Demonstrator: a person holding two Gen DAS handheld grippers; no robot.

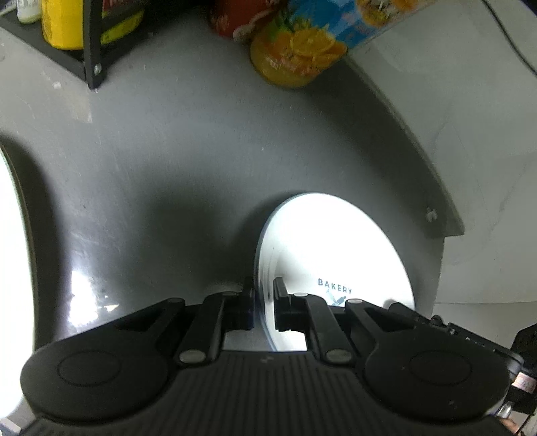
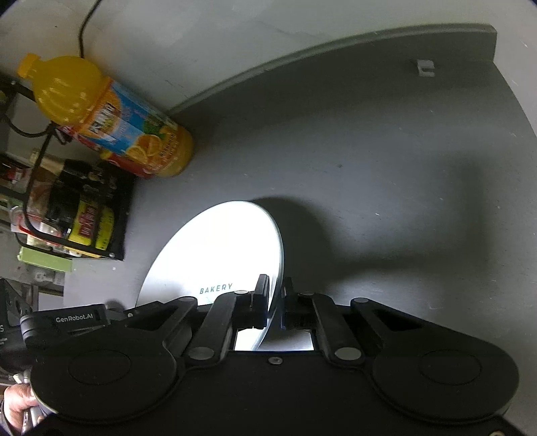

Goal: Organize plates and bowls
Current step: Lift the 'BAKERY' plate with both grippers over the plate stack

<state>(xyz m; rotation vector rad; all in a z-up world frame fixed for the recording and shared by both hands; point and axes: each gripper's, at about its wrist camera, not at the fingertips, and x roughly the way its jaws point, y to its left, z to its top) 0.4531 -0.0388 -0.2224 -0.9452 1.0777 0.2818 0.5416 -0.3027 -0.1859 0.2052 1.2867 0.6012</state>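
So the thing being handled is a round white plate (image 1: 335, 255) with a thin bluish-grey rim and the word BAKERY printed in dark blue letters near its lower edge. It's blown out bright by the light, so the face mostly reads as plain white. It's tipped up on a slant above the grey tabletop (image 1: 174, 161), with its shadow falling on the table just behind it.

Both grippers are clamped on it. The left gripper (image 1: 263, 302) has its black jaws drawn in narrow with the plate's left rim pinched between the pads. The right gripper (image 2: 277, 302) does the same on the opposite rim, jaws nearly together with only the plate edge between them.

Beyond the plate stands a tall plastic orange juice bottle (image 2: 114, 117) with a yellow cap and a blue label with orange slices on it, and a red package (image 1: 235, 20) sits right against it. Further out from the plate, to the bottle's side, is a black wire rack (image 2: 84, 208) stuffed with jars and packets, a yellow-labelled one among them. Well off to the plate's left, a bright white curved edge (image 1: 10, 268) pokes in; can't tell what it is. Nothing stands between the plate and the bottle.

The table is matte grey, a bit scuffed, with a curved-looking back edge against a pale wall (image 2: 235, 30), and a black cable (image 2: 82, 30) runs down that wall behind the bottle.
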